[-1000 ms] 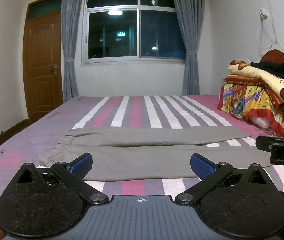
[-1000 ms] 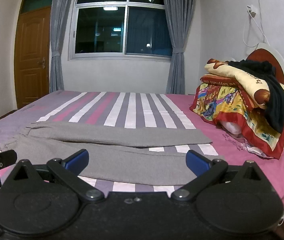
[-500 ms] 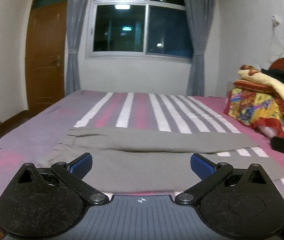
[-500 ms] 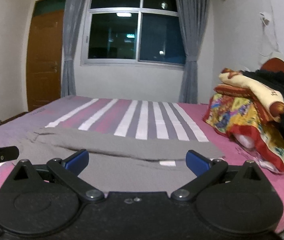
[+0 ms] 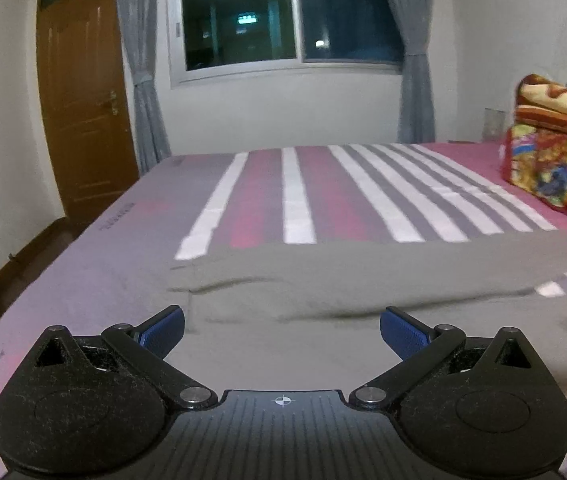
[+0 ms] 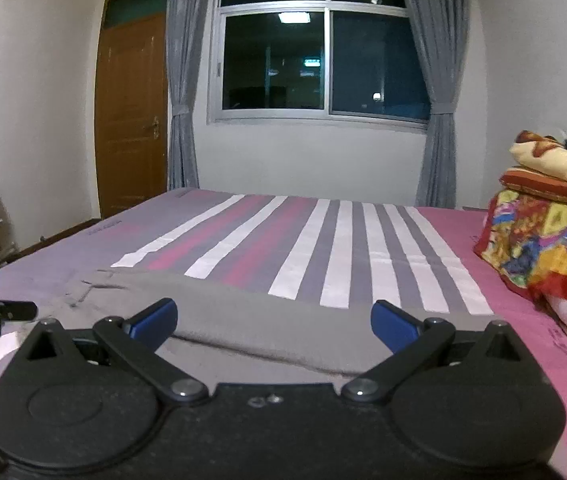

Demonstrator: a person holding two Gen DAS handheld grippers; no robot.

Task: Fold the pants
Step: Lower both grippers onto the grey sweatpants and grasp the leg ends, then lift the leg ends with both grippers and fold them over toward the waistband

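Striped bed (image 5: 295, 200) carrying grey pants (image 5: 363, 280), laid flat lengthwise near its front edge. My left gripper (image 5: 282, 330) and right gripper (image 6: 274, 322) hover just above them, both spread wide, holding nothing. Blur hides the near hem; pinching one layer only would skew the fold.

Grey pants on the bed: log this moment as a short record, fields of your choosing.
item: grey pants, spread flat, legs apart, unfolded
surface: striped bedsheet
left gripper: open, empty, over the pants
right gripper: open, empty, over the pants
beside: colourful bedding pile on the right of the bed
background: window, grey curtains, wooden door
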